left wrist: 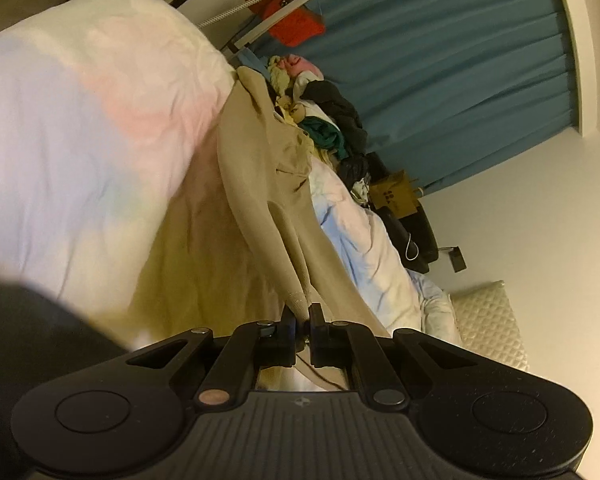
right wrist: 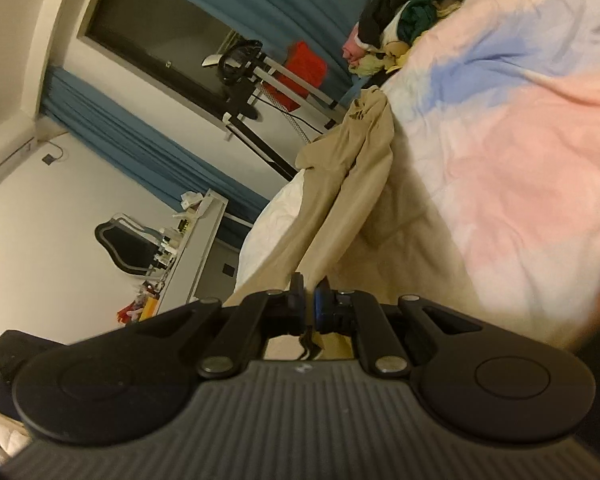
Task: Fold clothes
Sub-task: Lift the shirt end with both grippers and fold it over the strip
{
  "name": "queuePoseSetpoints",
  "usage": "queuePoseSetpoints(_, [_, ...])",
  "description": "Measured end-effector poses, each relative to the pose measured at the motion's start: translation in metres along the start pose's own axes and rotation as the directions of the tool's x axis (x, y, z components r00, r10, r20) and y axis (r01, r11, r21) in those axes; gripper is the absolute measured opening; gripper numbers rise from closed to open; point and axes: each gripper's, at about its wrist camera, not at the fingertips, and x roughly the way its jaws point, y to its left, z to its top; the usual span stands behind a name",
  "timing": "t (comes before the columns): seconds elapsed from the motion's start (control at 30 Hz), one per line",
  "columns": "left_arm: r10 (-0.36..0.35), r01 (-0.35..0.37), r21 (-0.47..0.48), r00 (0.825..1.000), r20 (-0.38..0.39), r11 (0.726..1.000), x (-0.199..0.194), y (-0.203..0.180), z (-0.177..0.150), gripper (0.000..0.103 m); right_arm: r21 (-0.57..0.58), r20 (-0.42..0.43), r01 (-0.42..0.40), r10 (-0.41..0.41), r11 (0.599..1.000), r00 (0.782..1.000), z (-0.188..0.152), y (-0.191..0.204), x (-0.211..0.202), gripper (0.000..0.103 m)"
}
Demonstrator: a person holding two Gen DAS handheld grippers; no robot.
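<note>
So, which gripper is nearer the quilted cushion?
Left, likely: the quilted cushion lies just beside the left gripper; the right gripper has none in view. Both grip the beige garment.

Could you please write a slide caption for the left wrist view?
Left gripper pinches a beige garment above the pastel bedspread.

A dark blurred shape (left wrist: 16, 360) blocks the left wrist view's lower-left corner, unidentifiable.
</note>
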Motion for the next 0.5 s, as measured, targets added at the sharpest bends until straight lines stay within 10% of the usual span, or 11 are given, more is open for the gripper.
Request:
queuePoseSetpoints(0.23, [0.01, -0.01, -0.053, 1.0, 0.007, 0.999, -0.023, 0.016, -0.034, 0.006, 0.02, 0.006, 0.015, -0.015, 1.0, 1.0, -0.021, -0.004, -0.02, 0.008])
queuePoseSetpoints(0.5, [0.054, -0.058, 0.039, 0.994, 0.098, 0.998, 0.025, -0.01, 0.043, 0.006, 0.0, 0.059, 0.026, -0.026, 1.0, 0.998, 0.035, 0.015, 0.037, 0.008])
